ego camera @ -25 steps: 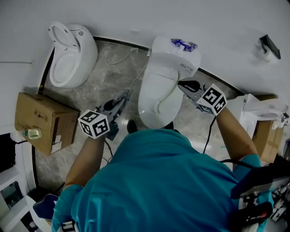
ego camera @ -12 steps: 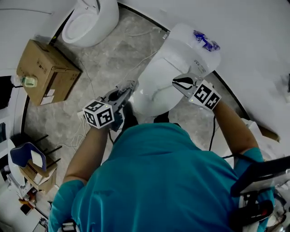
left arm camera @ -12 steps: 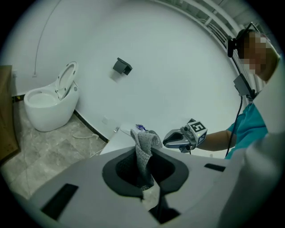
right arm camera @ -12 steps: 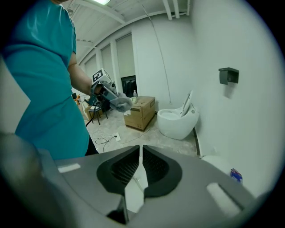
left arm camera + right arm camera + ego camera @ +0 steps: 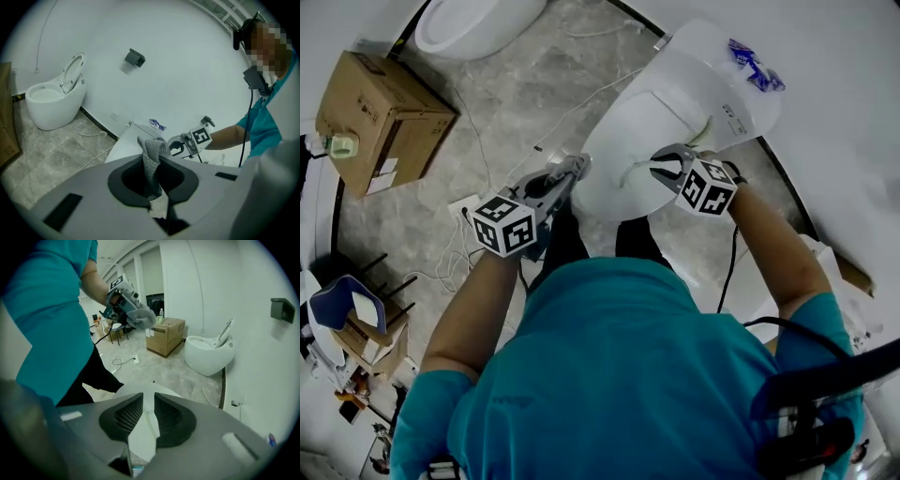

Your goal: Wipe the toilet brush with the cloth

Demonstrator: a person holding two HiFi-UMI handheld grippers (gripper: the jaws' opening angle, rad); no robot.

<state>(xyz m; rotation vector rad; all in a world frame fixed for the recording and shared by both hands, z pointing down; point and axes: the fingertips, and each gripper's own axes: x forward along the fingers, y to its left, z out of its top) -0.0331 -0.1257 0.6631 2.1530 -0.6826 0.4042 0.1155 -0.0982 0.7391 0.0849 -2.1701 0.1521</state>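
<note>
A grey cloth sticks up between the jaws of my left gripper, which is shut on it. In the head view my left gripper hangs at the left edge of a white toilet's closed lid. My right gripper points down over that lid. Its jaws have just been opening and stand slightly apart with nothing between them; only white lid shows in the gap of my right gripper. From there the cloth is seen bunched on the left gripper. No toilet brush shows in any view.
A second white toilet with its lid up stands to the left, near a cardboard box. Cables and a power strip lie on the marble floor. A blue item rests on the tank. A black holder hangs on the wall.
Both grippers have come down toward the closed toilet lid. The right gripper has tipped and rolled to point down at it. The cloth stays in the left gripper.
</note>
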